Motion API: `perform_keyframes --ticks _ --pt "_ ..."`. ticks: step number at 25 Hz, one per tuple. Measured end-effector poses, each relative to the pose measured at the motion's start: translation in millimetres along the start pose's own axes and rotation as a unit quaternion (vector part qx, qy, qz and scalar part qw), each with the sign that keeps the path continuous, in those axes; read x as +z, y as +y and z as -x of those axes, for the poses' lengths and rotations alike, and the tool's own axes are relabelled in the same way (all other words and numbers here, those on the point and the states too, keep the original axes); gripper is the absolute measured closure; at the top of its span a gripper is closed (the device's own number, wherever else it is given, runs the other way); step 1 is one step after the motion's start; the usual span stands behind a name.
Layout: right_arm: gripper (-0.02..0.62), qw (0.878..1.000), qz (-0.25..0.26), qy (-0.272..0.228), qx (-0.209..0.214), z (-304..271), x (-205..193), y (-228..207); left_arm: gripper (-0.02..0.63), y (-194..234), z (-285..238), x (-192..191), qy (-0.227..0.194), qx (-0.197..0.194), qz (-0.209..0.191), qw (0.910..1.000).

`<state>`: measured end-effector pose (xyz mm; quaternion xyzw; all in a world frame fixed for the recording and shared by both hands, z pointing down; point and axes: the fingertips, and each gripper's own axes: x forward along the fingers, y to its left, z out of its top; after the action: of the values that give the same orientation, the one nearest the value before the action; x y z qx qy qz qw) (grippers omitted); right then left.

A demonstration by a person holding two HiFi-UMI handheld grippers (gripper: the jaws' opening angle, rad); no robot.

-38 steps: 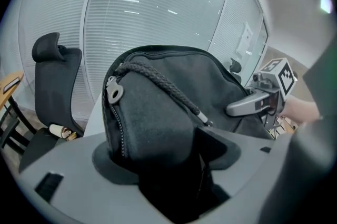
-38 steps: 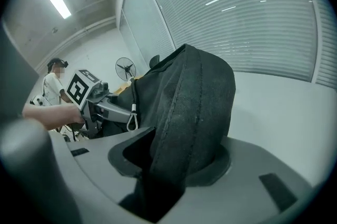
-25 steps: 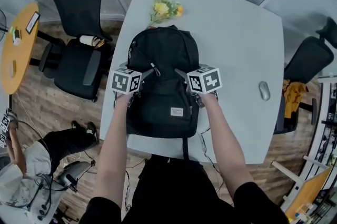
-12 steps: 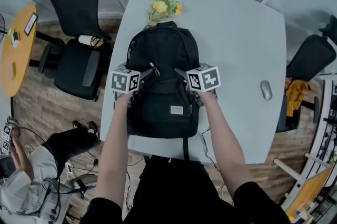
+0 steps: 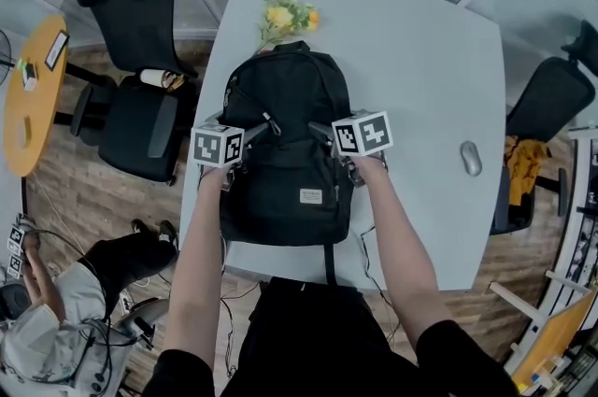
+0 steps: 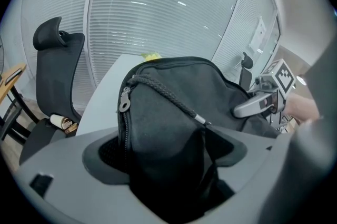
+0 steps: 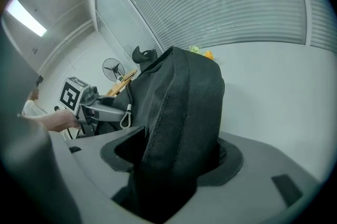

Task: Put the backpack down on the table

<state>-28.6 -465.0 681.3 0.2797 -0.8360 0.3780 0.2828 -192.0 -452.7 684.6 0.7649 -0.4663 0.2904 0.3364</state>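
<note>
Two hand-held grippers are clamped on the black backpack [image 5: 285, 87]. The left hand-held gripper [image 5: 260, 130] is closed on a fold of fabric beside the zipper pull [image 6: 124, 100]. The right hand-held gripper [image 5: 320, 130] is closed on a thick fold of the bag's other side. In both gripper views the jaws are narrowed onto cloth, and their tips are buried in it.

A small pale label [image 5: 311, 196] is sewn on the backpack's front; its writing is too small to be read. Black-and-white square markers are carried on both cubes.

The backpack is seen on the pale counter [image 5: 420, 59], its top towards the yellow flowers [image 5: 288, 15]. Its left side is close to the counter's left edge and its bottom is near the front edge, over which a strap [image 5: 329, 264] hangs. Wide bare room is left on the right, where only a grey mouse [image 5: 470, 159] lies. Black office chairs [image 5: 135, 59] are placed beyond both sides; the right one is cut off by the frame.
</note>
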Motion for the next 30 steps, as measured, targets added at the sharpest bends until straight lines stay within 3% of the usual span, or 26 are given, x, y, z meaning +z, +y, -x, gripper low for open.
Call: perform_keyframes --ticks 8,19,30 --pt "0.223 0.999 0.008 -0.013 -0.028 18.4 6.6 -4.8 0.162 1.8 17.4 17.4 -0.037 0.018 0.002 0.9992" --pt "0.213 0.997 0.009 -0.053 -0.056 50.9 14.8 -5.7 0.161 8.7 47.9 45.4 -0.122 0.046 0.025 0.9911" --pt "0.213 0.995 0.025 -0.078 -0.066 81.0 19.3 15.6 0.161 -9.0 79.4 38.6 -0.116 0.046 -0.004 0.9921"
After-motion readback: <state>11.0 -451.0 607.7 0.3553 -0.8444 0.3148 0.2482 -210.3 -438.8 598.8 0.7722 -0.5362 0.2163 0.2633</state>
